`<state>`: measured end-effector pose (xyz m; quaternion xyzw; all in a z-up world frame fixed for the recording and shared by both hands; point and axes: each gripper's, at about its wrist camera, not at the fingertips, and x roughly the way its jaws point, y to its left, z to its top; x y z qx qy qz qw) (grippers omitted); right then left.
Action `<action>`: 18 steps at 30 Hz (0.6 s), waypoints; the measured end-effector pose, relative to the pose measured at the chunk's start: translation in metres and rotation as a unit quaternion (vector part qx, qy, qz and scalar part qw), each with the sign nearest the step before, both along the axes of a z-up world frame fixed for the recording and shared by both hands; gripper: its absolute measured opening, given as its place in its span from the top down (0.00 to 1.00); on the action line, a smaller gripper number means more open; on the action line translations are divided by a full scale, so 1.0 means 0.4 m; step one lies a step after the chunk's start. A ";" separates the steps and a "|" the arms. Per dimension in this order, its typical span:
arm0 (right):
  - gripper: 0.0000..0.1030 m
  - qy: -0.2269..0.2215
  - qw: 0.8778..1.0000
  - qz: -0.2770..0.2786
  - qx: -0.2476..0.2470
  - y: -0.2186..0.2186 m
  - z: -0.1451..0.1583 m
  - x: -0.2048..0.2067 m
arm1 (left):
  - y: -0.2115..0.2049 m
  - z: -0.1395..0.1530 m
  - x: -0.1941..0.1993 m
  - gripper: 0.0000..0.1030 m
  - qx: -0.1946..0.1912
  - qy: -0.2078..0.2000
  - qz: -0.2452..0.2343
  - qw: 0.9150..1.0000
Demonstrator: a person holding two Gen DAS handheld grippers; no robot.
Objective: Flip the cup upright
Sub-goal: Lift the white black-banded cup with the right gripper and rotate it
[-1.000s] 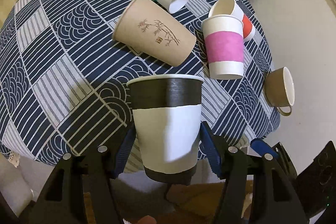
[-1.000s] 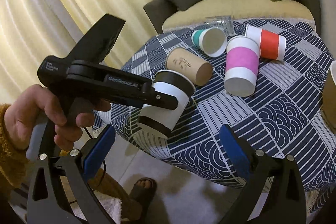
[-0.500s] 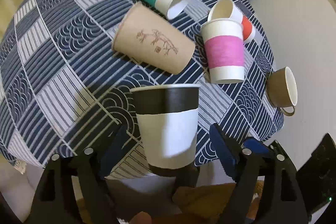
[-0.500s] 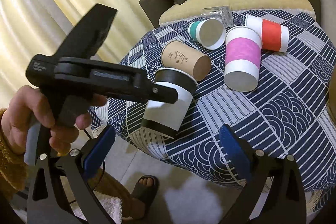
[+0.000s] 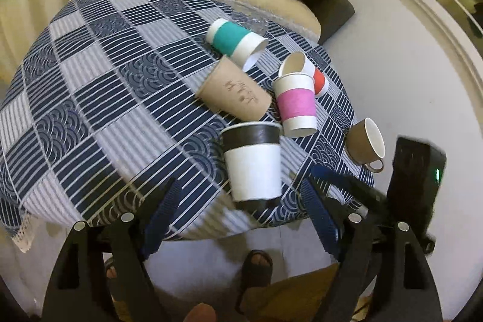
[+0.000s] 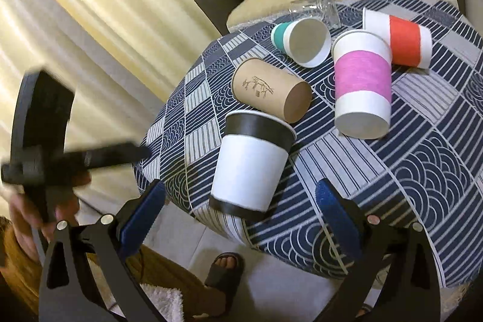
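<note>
The black-and-white cup [image 5: 253,163] stands mouth-up near the table's [image 5: 90,86] front edge — done, I judge. My left gripper [image 5: 241,207] and right gripper [image 6: 241,207] both hang wide open, empty — other cups lie tipped.

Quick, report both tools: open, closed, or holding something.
Left tool: open, holding nothing; the black-and-white cup stands upright on the table, released.
Right tool: open, holding nothing.
</note>
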<state>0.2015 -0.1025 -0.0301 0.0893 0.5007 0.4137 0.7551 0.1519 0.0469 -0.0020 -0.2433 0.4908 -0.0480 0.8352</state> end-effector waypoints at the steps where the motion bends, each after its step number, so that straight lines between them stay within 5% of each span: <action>1: 0.05 0.008 1.000 0.000 -0.009 0.013 -0.001 0.011 | 0.006 -0.009 -0.008 0.23 -0.001 -0.001 0.003 1.000; 18: 0.17 0.085 0.986 -0.004 -0.145 0.166 -0.016 0.083 | 0.065 -0.145 -0.106 0.23 -0.055 -0.038 -0.005 0.998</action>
